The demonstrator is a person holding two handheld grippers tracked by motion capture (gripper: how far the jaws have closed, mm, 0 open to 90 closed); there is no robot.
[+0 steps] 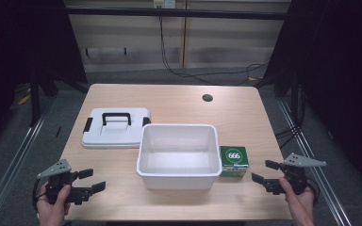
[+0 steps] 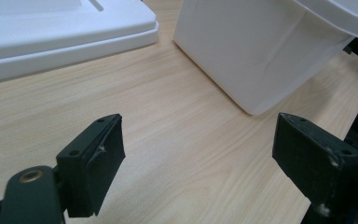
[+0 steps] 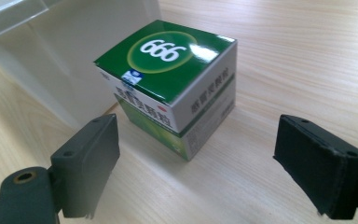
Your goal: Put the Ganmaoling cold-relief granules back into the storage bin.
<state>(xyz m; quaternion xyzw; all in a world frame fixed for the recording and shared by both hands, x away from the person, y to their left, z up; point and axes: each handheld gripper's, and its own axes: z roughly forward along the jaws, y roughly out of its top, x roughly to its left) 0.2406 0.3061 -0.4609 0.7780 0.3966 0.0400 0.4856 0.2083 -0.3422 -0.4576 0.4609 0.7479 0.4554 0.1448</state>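
While the right hand-held gripper (image 3: pixel 196 168) stands wide open and empty near the glossy green carton (image 3: pixel 172 84), the left hand-held gripper (image 2: pixel 198 163) is open too. A smooth white plastic tub (image 1: pixel 178 176) sits on the pale wooden desk (image 1: pixel 169 99).

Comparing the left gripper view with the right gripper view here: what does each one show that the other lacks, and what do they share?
Left gripper view alone: the white lid lying flat on the table, left of the tub.
Right gripper view alone: the green 666 box standing beside the tub, ahead of the open right gripper.
Shared: the white tub and the wooden table. Each looks out between its own spread jaws, the left gripper being open too.
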